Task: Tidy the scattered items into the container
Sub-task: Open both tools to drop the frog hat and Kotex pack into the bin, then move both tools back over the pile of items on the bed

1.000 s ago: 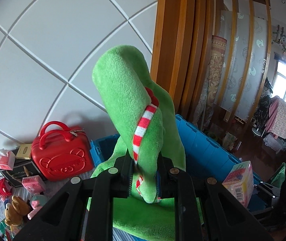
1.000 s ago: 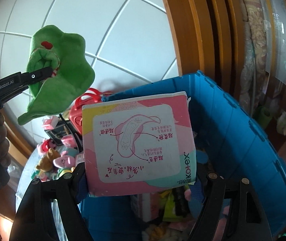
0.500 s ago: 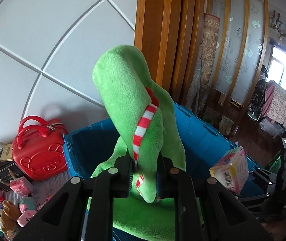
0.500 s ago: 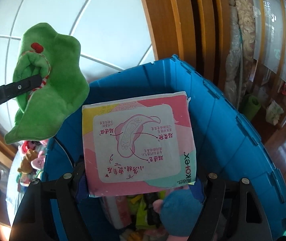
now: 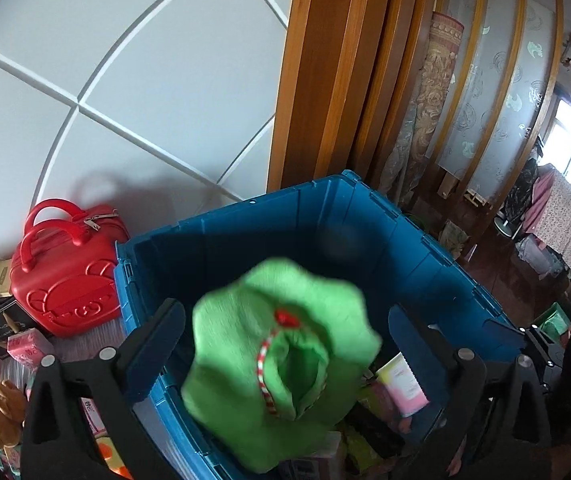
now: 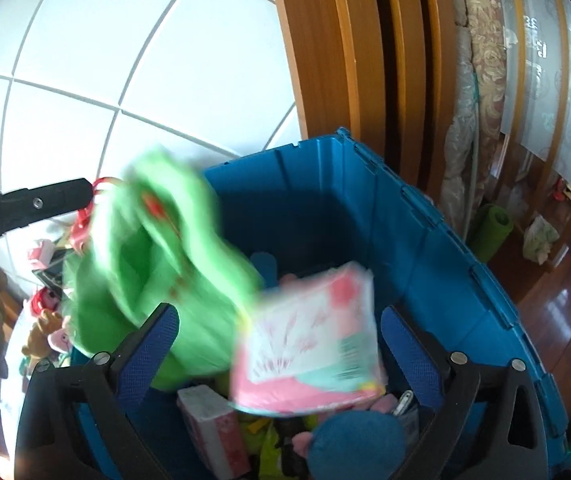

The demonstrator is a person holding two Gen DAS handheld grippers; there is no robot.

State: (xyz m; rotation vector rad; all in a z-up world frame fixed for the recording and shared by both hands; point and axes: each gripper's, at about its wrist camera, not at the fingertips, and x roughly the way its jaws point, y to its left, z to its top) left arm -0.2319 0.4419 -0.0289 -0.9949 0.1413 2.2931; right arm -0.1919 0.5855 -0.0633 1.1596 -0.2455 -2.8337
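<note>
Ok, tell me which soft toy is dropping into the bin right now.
The green plush, blurred above the blue bin. The brown bear and blue plush show sharp and still.

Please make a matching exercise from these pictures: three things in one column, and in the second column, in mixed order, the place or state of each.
Things:
1. green plush toy
2. red handbag
3. pink packet

Places or states:
A. stands outside the blue crate, beside its wall
B. blurred, between the open jaws of the left tool
C. blurred, between the open jaws of the right tool

Pairs: 1-B, 2-A, 3-C
</note>
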